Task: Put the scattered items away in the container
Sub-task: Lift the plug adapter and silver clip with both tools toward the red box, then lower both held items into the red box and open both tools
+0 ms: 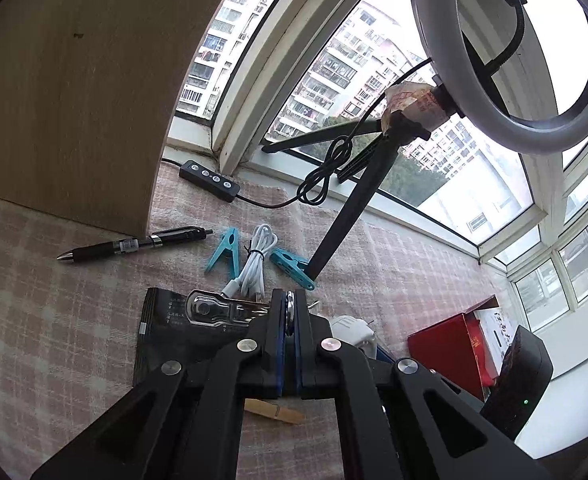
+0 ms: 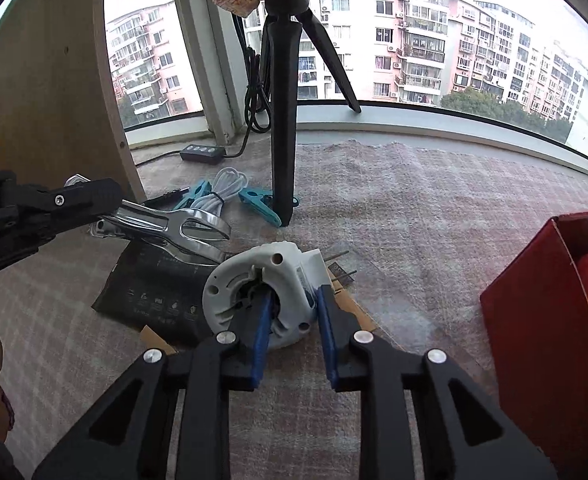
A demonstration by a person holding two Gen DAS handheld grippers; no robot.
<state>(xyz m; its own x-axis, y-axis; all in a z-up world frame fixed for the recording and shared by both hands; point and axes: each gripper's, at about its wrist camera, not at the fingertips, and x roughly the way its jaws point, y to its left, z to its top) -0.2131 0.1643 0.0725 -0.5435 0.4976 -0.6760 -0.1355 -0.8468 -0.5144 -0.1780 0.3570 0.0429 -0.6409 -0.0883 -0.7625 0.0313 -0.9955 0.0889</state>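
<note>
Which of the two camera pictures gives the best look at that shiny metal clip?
The right wrist view: the metal clip shows from the side, its forked chrome arms lifted above the black packet, held by the left gripper. The left wrist view sees only part of the clip, end-on behind that gripper's shut fingers.

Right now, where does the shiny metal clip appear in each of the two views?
Left wrist: metal clip at lower centre, held in the left gripper.
Right wrist: metal clip at left of centre, above the black packet.
Shared landmark: black tripod leg.
</note>
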